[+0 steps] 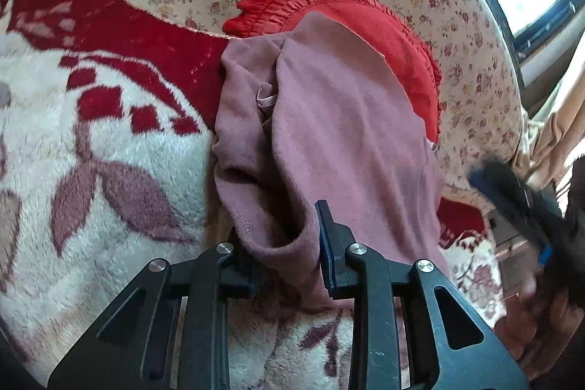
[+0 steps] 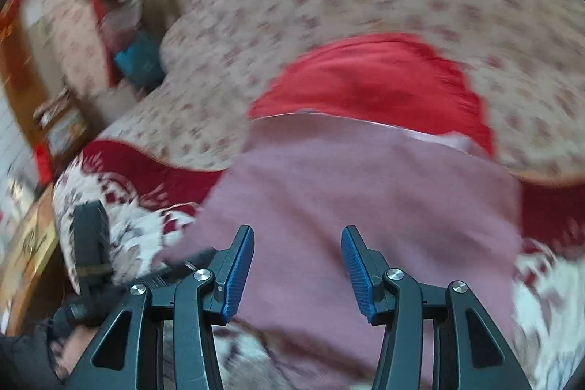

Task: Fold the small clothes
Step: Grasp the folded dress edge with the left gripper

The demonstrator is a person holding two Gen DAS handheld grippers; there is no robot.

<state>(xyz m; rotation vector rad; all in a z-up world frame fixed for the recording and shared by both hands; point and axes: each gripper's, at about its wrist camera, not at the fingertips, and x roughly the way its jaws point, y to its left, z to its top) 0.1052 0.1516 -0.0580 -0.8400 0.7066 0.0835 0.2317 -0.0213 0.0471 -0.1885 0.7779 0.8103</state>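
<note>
Two grippers at work: left gripper (image 1: pixel 289 258) pinches the mauve garment (image 1: pixel 329 134) hem at 6 o'clock; right gripper (image 2: pixel 297 265) hovers over it, jaws spread. Garment overlaps red cloth (image 1: pixel 365 24) at 12 o'clock. Best carry hem forward level, smoothing bunched left side.

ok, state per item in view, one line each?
left gripper: shut on mauve garment's near edge
right gripper: open, over the garment, holding nothing
mauve garment: partly folded, rumpled, overlapping red garment
red garment: flat on floral sheet, partly covered
</note>
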